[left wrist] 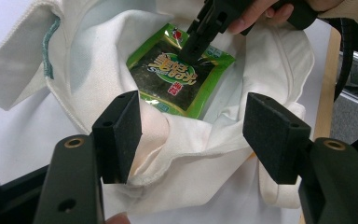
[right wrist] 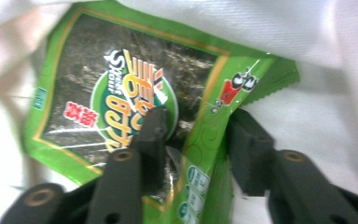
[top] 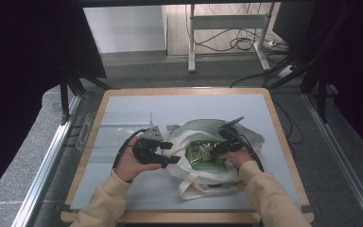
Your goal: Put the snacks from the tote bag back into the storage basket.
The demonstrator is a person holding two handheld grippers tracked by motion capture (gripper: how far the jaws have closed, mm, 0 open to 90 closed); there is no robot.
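A white cloth bag (top: 189,178) lies open on the table, with a green seaweed packet (top: 203,155) flat inside it. My right gripper (right wrist: 196,135) reaches into the bag from the right. One pad lies on the face of the packet (right wrist: 98,70), the other presses against its right edge, and the foil buckles between them. My left gripper (left wrist: 191,135) sits at the bag's left rim with its jaws wide apart. The bunched rim (left wrist: 186,154) lies between them and only the left pad (left wrist: 121,135) touches it. The right gripper (left wrist: 193,49) also shows farther off, over the packet (left wrist: 168,79).
A clear plastic tray (top: 113,135) lies on the grey mat left of the bag. The table's wooden edge (top: 283,142) runs close on the right. Beyond the table are a desk frame (top: 191,47) and loose cables on the floor.
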